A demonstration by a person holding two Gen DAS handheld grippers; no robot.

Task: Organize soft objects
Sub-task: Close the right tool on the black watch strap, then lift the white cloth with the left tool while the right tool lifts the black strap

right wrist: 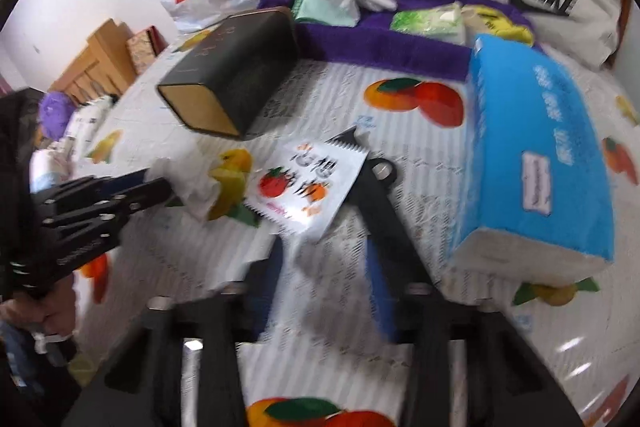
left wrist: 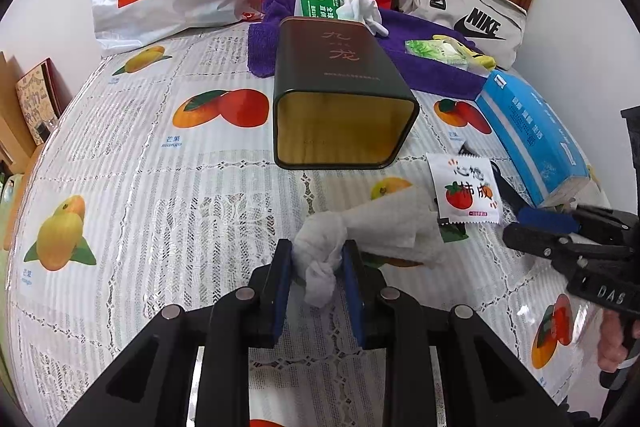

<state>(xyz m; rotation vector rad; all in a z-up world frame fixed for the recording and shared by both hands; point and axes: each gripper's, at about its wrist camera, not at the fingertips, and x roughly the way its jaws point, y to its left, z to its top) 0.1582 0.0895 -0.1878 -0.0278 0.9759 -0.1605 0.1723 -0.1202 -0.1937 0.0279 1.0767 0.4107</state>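
Left hand-held gripper (left wrist: 316, 259) clenched on crumpled tissue (left wrist: 360, 231), just before open tin (left wrist: 340, 99). Next, likely: carry tissue into tin mouth. Right hand-held gripper (right wrist: 324, 259) released, empty.

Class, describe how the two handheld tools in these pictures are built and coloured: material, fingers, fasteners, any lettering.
Both are matte black plastic frames. The left tool has two flat fingers lined with blue pads, and round silver fasteners at its linkage joints. The right tool is blurred but shows the same black arms and blue-lined fingers. From the left wrist view, the right tool's body bears pale lettering reading "DAS".
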